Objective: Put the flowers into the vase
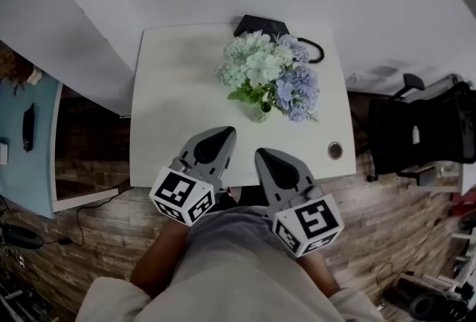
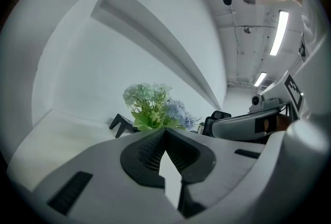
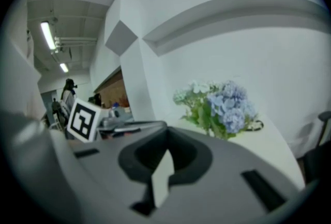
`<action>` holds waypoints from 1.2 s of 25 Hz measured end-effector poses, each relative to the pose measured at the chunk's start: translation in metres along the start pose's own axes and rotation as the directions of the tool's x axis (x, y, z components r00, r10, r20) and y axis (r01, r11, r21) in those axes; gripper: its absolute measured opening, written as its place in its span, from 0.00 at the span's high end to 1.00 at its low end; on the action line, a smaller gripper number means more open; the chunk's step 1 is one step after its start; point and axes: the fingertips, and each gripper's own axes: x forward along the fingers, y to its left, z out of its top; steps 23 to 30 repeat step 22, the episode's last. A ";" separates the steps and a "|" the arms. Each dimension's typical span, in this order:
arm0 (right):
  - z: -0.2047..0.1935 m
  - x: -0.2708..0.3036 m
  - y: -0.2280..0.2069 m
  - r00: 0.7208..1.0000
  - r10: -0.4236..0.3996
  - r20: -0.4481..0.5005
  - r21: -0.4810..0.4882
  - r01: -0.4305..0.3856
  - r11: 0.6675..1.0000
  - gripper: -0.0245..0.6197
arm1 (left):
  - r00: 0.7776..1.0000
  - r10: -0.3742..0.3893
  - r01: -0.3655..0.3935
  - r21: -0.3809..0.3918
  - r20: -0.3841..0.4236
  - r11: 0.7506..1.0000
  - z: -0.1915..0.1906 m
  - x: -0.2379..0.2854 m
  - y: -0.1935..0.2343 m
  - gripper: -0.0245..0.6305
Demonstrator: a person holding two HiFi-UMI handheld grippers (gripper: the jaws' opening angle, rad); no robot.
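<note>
A bunch of pale green, white and lilac flowers [image 1: 269, 75] stands upright in a small glass vase [image 1: 260, 113] at the middle of the white table [image 1: 171, 90]. My left gripper [image 1: 224, 134] hovers over the table's near edge, short of the vase, shut with nothing in it. My right gripper [image 1: 265, 157] is beside it, also shut and empty. In the left gripper view the flowers [image 2: 152, 104] rise just beyond the closed gripper [image 2: 165, 132]. The right gripper view has the flowers [image 3: 217, 104] ahead and to the right of the closed gripper [image 3: 166, 132].
A black stand with a cable [image 1: 262, 23] lies behind the vase at the table's far edge. A round cable hole [image 1: 335, 150] sits near the front right corner. A black office chair [image 1: 416, 134] stands to the right, a blue desk [image 1: 26, 142] to the left.
</note>
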 end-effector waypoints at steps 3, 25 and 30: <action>0.002 -0.004 -0.002 1.000 0.007 0.001 -0.005 -0.007 1.000 0.93 | 1.000 0.004 -0.004 0.004 0.000 1.000 0.004 -0.008 -0.003 0.93; 0.004 -0.010 -0.009 0.999 0.047 -0.023 -0.032 -0.048 0.998 0.93 | 0.999 0.034 -0.035 -0.019 -0.020 0.999 -0.003 -0.033 0.000 0.93; 0.004 -0.010 -0.009 0.999 0.047 -0.023 -0.032 -0.048 0.998 0.93 | 0.999 0.034 -0.035 -0.019 -0.020 0.999 -0.003 -0.033 0.000 0.93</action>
